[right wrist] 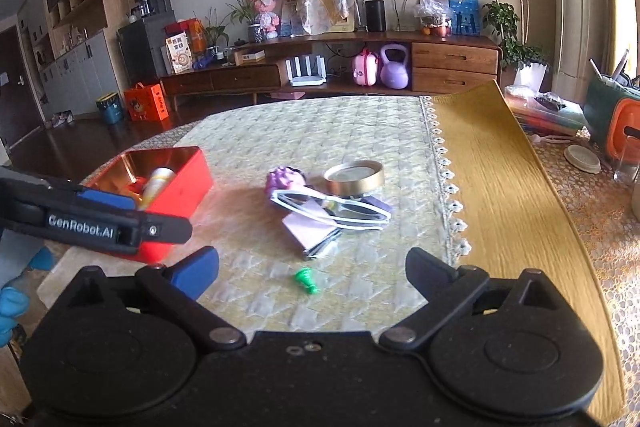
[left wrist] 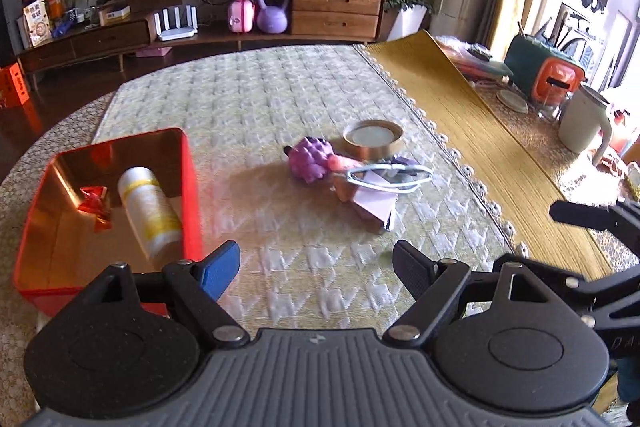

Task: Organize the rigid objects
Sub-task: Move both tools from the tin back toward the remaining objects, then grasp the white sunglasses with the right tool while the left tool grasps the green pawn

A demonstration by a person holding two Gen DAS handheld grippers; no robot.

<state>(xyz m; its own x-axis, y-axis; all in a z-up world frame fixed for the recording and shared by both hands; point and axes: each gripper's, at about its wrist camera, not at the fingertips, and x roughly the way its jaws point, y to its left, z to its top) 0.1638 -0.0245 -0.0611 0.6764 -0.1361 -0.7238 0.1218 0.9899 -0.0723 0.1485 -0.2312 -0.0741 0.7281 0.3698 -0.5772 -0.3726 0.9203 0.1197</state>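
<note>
A red tin box (left wrist: 188, 187) (right wrist: 188, 187) stands on the quilted cloth at the left, holding a white-and-yellow bottle (left wrist: 148, 207) (right wrist: 158, 181) and a red wrapped sweet (left wrist: 96, 207). Mid-table lies a pile: a purple toy (left wrist: 306, 163) (right wrist: 284, 179), white-framed glasses (left wrist: 388, 177) (right wrist: 332, 209) on a lilac packet (left wrist: 376, 207) (right wrist: 308, 233), and a gold round lid (left wrist: 372, 139) (right wrist: 354, 177). A small green piece (right wrist: 306, 279) lies just ahead of my right gripper (right wrist: 312, 263). My left gripper (left wrist: 316, 259) is open and empty beside the box. My right gripper is open and empty too.
A yellow mat (left wrist: 480, 131) (right wrist: 500, 187) covers the table's right side. Beyond it stand a white mug (left wrist: 584, 123), an orange-and-green container (left wrist: 552, 75) and a round coaster (right wrist: 582, 159). A wooden sideboard (left wrist: 280, 11) lines the far wall.
</note>
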